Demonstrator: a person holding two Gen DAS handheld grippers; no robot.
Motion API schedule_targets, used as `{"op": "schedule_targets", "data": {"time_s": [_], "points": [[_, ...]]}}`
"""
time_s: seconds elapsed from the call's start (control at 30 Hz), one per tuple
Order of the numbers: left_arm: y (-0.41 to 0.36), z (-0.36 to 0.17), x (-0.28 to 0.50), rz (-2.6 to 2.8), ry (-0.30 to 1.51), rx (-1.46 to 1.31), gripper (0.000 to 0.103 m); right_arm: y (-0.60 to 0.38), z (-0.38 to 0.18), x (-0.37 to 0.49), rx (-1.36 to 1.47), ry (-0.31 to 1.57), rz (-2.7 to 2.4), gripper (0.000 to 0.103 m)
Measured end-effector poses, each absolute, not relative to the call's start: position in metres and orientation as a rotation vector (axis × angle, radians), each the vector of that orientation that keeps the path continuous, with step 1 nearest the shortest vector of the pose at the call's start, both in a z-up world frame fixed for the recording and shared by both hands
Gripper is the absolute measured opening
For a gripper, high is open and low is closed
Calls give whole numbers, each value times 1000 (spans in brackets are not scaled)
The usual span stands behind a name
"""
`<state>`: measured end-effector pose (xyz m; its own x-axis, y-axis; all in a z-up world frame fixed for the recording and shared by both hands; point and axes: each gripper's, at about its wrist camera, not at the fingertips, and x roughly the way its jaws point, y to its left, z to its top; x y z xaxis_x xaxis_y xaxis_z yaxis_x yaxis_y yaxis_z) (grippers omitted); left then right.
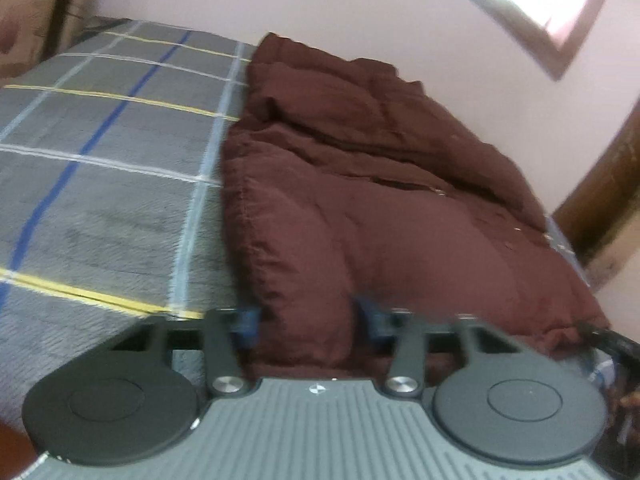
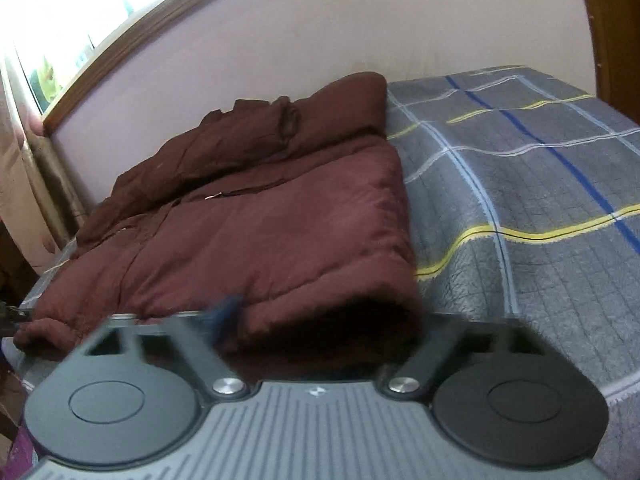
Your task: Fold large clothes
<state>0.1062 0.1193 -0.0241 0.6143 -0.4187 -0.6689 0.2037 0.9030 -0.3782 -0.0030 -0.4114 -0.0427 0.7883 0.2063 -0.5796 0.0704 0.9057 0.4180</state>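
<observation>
While lying lengthwise along the wall [image 1: 360, 20], jacket [image 1: 360, 200] (maroon, puffy) stays flat.

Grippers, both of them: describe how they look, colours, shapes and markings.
The left gripper and right gripper look alike: a grey ribbed body with a small white emblem at its front edge, two round black discs on either side, black linkage arms pinned by silver round bolts, and blue pads on the fingertips. No cables or sleeves are identifiable.
</observation>
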Motion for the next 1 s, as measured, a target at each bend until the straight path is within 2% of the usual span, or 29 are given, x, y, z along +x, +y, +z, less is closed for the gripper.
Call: {"op": "schedule_targets", "data": {"time_s": [0.03,0.1,0.17,0.23,0.27,0.3,0.33,0.4,0.47,0.5,0.53,0.6,0.73,1.0], "points": [[120,-25,106,-363,828,-291,33,-412,-42,-2,446,665,77,38],[121,-26,104,-359,811,-277,32,-412,-37,-1,438,654,88,20],[122,-25,100,-365,799,-270,32,-417,-32,-3,472,646,104,19],[124,-24,100,-361,789,-248,42,-423,-32,-3,482,652,120,19],[124,-25,99,-355,786,-238,47,-425,-34,-2,494,660,124,22],[124,-26,100,-347,795,-232,62,-428,-36,-1,531,667,130,23],[125,-28,103,-356,805,-241,72,-431,-38,1,565,663,137,23],[125,-28,105,-385,809,-266,81,-436,-43,3,623,643,142,24],[118,-28,106,-381,811,-253,81,-437,-47,6,667,620,141,24],[114,-28,107,-380,808,-242,65,-435,-49,9,652,629,122,21],[112,-28,107,-382,813,-239,35,-432,-51,12,640,641,107,18],[114,-25,108,-358,818,-275,22,-429,-52,12,653,630,102,12],[115,-7,98,-324,765,-280,17,-430,-35,-5,709,560,134,9],[128,20,59,-326,711,-277,15,-413,-9,-45,825,495,221,9]]}}
